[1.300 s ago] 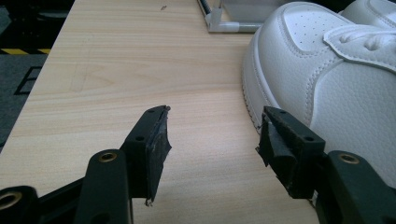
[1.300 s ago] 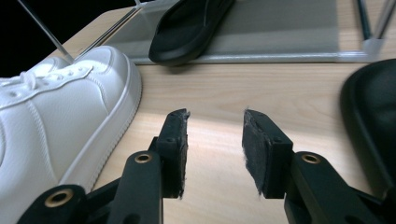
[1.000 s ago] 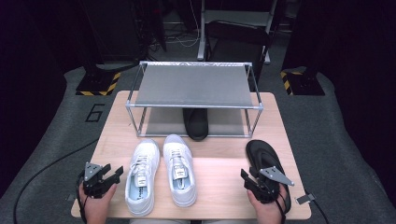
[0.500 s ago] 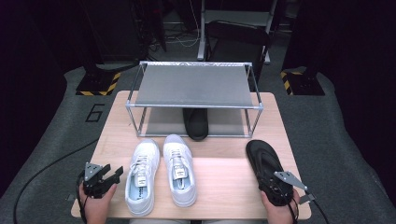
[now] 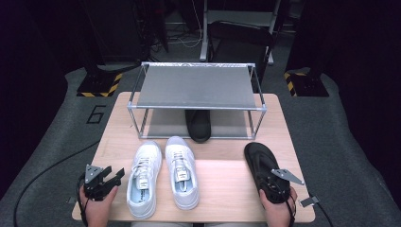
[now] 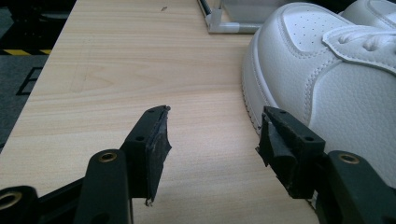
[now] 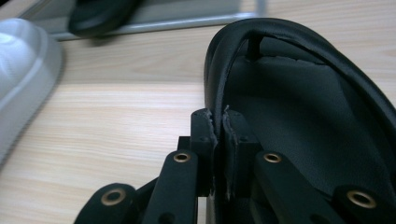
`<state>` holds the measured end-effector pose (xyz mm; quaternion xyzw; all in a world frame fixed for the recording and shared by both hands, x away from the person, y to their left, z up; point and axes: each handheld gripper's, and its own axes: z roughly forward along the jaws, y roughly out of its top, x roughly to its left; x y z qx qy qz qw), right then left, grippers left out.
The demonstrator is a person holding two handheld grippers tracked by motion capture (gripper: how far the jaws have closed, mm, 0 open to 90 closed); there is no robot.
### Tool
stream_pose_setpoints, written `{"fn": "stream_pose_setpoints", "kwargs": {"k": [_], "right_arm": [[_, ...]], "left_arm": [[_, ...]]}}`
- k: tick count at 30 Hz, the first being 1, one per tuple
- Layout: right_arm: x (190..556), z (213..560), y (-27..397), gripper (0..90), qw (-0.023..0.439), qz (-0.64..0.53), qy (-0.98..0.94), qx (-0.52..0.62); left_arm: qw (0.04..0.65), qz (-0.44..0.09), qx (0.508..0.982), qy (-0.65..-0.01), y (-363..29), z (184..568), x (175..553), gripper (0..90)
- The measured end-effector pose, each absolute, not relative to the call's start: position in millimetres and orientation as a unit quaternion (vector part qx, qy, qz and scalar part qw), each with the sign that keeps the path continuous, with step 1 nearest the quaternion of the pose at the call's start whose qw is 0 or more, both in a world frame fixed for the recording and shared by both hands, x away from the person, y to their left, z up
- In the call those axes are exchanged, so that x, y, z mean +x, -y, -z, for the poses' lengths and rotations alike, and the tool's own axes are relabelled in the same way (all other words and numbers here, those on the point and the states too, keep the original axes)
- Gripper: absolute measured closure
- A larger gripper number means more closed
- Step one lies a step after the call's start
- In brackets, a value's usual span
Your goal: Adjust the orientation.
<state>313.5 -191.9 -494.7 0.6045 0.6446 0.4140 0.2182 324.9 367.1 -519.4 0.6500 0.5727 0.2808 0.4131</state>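
Beside the surface's (image 5: 222,194) near edge, the right tool (image 7: 219,122) has just closed, pinching the black shoe's (image 7: 299,116) rim; the left tool (image 6: 212,140) gapes empty over bare wood.

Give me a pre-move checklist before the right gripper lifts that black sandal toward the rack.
1. Right gripper shut on the black sandal: ok, the jaws have just been closing and now pinch its strap edge.
2. Grip depth: cannot tell, only the thin strap edge sits between the pads.
3. Left gripper out of the way: ok, open on bare table beside the left white sneaker.
4. Path to the rack: ok, open table ahead of the sandal.
5. Free slot beside the other black sandal on the lower level: ok, open to its right.
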Motion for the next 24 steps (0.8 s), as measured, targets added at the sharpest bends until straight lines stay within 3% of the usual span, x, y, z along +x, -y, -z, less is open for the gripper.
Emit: {"fn": "stream_pose_setpoints", "kwargs": {"k": [13,24], "right_arm": [[321.5,492.9,121.7,83.3,0.173,-0.440,-0.678,0.563],[328.6,495.6,96.3,80.5,0.147,-0.452,-0.692,0.543]], "left_arm": [[0.418,-0.286,0.644,-0.574,-367.6,520.4,325.0,42.0],[0.416,-0.283,0.648,-0.572,-368.4,519.3,324.9,42.0]]}}
